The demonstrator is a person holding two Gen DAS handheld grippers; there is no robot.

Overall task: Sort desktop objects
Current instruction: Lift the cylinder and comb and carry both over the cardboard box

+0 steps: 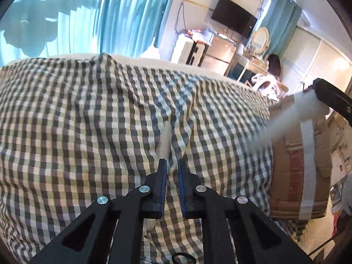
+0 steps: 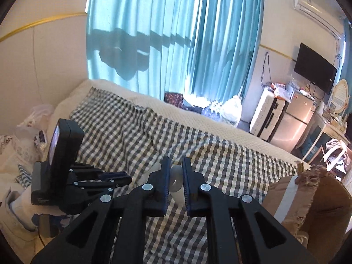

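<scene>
In the left wrist view my left gripper (image 1: 171,161) hangs above a checked cloth (image 1: 88,121), shut on a slim white object (image 1: 165,140) that runs along its left pad and sticks out past the tips. In the right wrist view my right gripper (image 2: 176,159) is shut on a white object with a ring-shaped end (image 2: 176,177). The left gripper (image 2: 125,180) with its camera block shows close by on the left. From the left wrist, one finger of the right gripper (image 1: 330,98) enters at the right edge with a blurred white piece (image 1: 301,110) in it.
The checked cloth (image 2: 220,154) lies over a cream bedspread (image 2: 187,114). A taped cardboard box (image 1: 301,165) (image 2: 308,198) stands at the cloth's right end. Bags and bedding (image 2: 24,136) are piled at the left. Blue curtains, a suitcase, a fridge and a wall screen fill the back.
</scene>
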